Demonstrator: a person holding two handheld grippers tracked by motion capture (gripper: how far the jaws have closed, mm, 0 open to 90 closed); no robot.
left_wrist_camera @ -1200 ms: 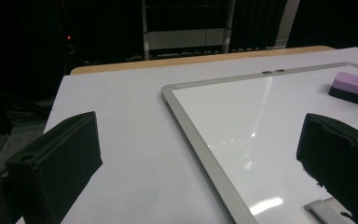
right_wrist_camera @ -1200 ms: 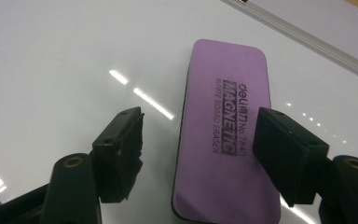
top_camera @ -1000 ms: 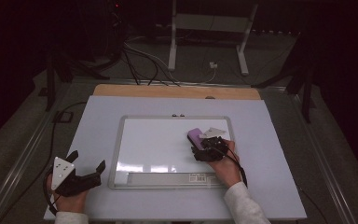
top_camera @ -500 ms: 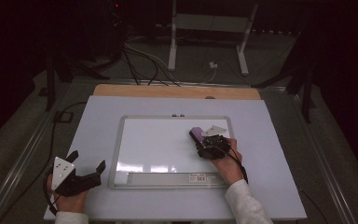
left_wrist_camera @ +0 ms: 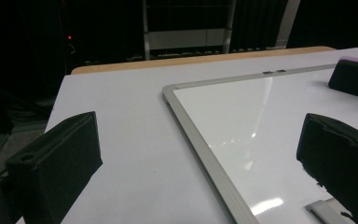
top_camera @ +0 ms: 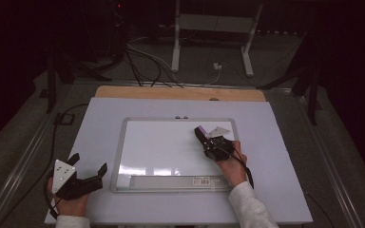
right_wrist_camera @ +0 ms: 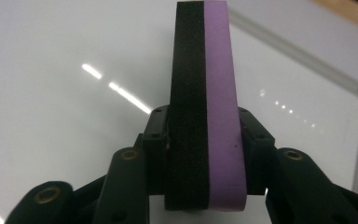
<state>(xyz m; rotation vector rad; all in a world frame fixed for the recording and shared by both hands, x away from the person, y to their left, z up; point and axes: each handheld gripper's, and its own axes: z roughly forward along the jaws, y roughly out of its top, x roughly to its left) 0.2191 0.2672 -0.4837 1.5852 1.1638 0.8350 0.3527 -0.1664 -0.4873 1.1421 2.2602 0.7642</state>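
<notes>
R claw [right_wrist_camera: 205,154] just closed, clamping eraser [right_wrist_camera: 205,102] on edge over whiteboard [top_camera: 161,147], felt side ready for wiping. L claw [top_camera: 86,172] gaping, empty, parked on counter [top_camera: 100,118] at board's 8 o'clock.

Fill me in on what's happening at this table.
A person works at a white table with a claw in each hand. The right claw has just closed its jaws on a purple-and-black eraser, which it holds on edge over the upper right part of a whiteboard. The board looks clean. The left claw rests open on the table, to the left of the board's near corner, gripping nothing.
</notes>
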